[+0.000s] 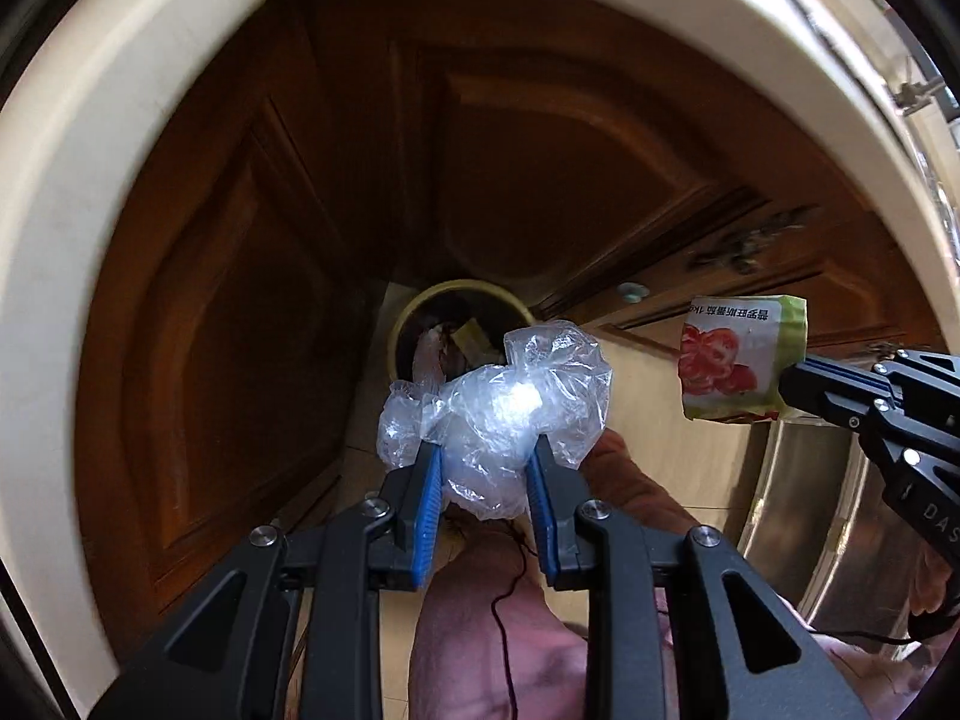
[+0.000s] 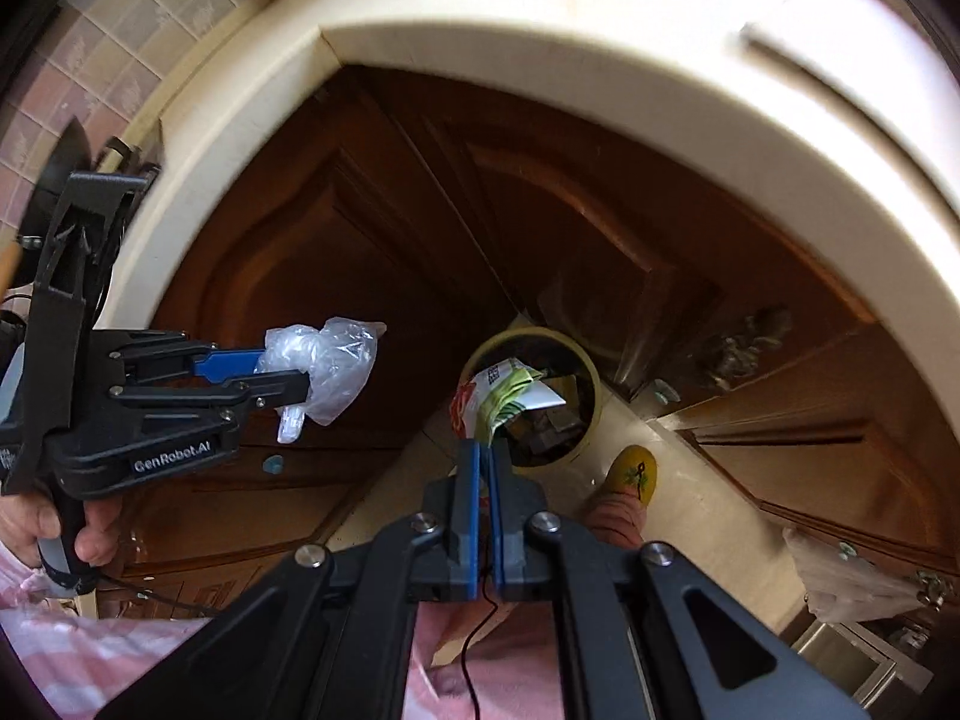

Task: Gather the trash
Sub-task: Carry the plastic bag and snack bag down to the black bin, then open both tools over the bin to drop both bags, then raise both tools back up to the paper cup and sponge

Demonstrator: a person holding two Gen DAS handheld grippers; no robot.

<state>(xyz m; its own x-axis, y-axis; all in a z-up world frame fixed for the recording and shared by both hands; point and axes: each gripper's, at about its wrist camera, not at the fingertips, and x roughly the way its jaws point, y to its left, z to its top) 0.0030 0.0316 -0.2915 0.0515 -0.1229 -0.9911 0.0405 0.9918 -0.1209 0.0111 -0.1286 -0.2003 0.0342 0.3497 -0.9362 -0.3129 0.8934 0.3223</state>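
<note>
- Right gripper [image 2: 485,441] is clamped on the tomato packet [image 2: 492,399]; we see the bin [image 2: 591,387] straight ahead along its fingers, below the packet.
- Left gripper [image 1: 485,462] is closed on the plastic wad [image 1: 498,414], with the bin [image 1: 399,324] ahead of it, below.
- We judge the right nearer the bin's mouth, so it should drop first.

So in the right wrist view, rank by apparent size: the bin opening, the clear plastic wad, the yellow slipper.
1. Bin, largest.
2. Plastic wad, though it sits nearer the camera, so true size is unsure.
3. Slipper, smallest.
</note>
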